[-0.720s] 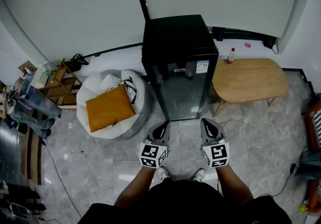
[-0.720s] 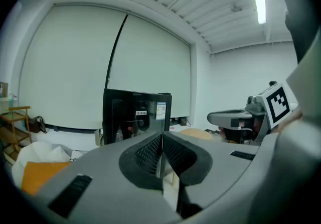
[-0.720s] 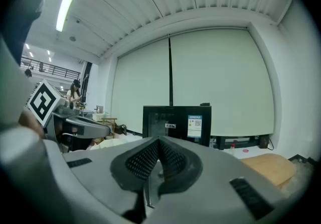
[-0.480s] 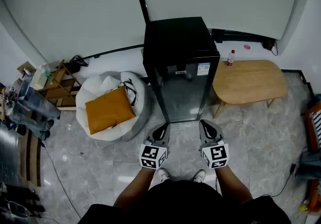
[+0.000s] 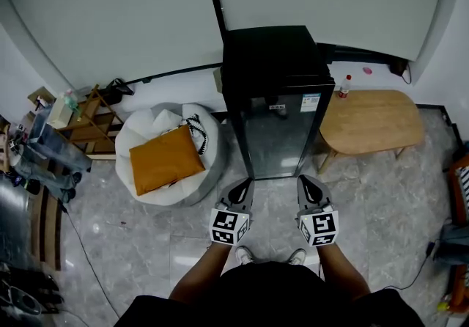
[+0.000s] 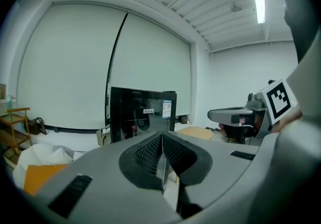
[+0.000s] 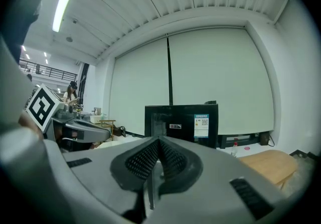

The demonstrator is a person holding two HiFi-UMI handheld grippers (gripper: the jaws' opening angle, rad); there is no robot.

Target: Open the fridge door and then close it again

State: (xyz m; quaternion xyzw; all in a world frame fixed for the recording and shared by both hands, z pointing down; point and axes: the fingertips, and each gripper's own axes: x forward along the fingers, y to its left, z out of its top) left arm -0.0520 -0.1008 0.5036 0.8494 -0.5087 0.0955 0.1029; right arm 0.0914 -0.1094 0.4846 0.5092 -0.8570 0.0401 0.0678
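- Approach first: I judge I should step closer, then spread one gripper to catch the door's edge squarely.
- One white beanbag (image 5: pixel 143 131) bearing one orange cushion (image 5: pixel 165 160), by the left edge of the grey marble floor (image 5: pixel 132 230).
- One black glass-door fridge (image 5: pixel 277 124) at the floor's far edge, door closed.
- Two grippers short of it, left gripper (image 5: pixel 240 186) and right gripper (image 5: pixel 308 183), both pinched shut, empty.
- One oval wooden table (image 5: pixel 374 122), right.

The right tool (image 7: pixel 159 141) has its jaws pressed together on nothing, facing the fridge (image 7: pixel 181 123), door closed; a wooden counter (image 7: pixel 268 163) stands beside it

Head view overhead, both gripper views roughly level, share fridge (image 5: pixel 277 98).
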